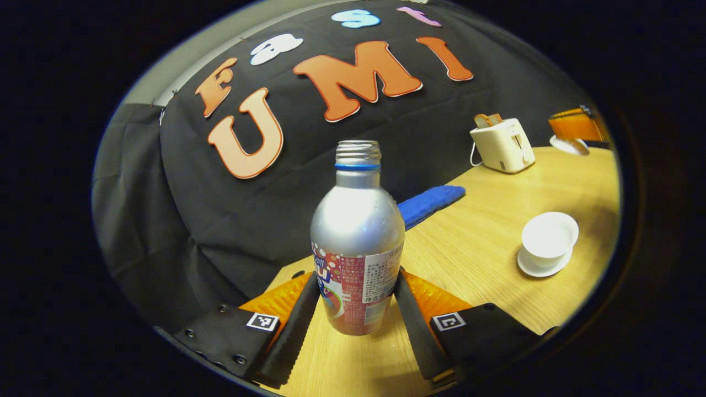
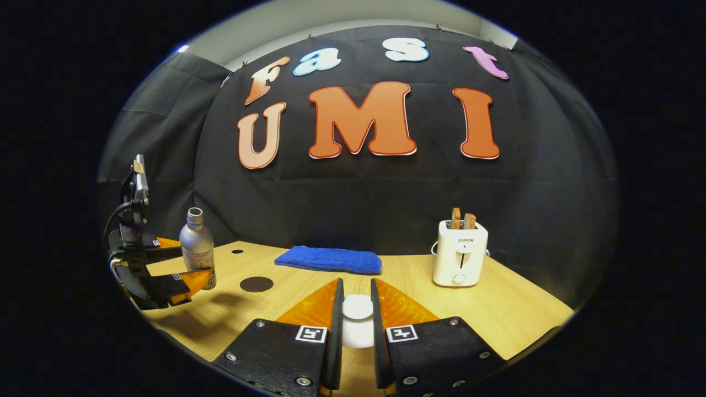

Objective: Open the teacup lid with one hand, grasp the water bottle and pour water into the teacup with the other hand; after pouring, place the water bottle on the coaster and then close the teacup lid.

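Silver water bottle [image 1: 357, 231] with red label, white teacup [image 1: 549, 234], blue cloth [image 2: 329, 259], pale wood table [image 1: 496, 220].

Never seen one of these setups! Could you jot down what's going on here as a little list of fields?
Left gripper: fingers closed on the water bottle, held upright
Bottle cap: off
Right gripper: fingers pinching the teacup lid
Teacup: uncovered, on its saucer
Coaster: dark disc on the table, nothing on it
Also there: blue cloth, white toaster

The right claw [image 2: 357, 325] hides most of the lid [image 2: 357, 307].
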The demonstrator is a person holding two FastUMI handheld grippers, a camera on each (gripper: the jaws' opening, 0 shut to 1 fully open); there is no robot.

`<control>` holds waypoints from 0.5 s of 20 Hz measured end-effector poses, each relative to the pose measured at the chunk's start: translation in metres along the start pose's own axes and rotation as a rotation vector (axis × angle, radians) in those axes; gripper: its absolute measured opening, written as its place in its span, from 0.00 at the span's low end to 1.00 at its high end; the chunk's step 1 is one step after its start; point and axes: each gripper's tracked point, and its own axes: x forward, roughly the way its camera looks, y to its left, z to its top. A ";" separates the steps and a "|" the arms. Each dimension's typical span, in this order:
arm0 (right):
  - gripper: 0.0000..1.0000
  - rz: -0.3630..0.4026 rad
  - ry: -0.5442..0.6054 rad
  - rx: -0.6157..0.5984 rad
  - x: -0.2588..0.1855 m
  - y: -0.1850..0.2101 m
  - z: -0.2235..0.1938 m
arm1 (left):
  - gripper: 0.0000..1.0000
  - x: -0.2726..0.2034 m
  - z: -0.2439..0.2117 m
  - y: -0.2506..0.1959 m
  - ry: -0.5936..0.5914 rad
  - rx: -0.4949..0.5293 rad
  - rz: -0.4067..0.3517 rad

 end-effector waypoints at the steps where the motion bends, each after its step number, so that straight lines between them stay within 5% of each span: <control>1: 0.25 0.000 -0.003 -0.003 -0.001 0.000 0.001 | 0.86 0.000 0.000 -0.001 -0.001 0.036 0.002; 10: 0.25 0.024 0.007 -0.019 -0.010 0.000 -0.005 | 0.82 0.012 0.001 -0.018 -0.021 0.322 0.011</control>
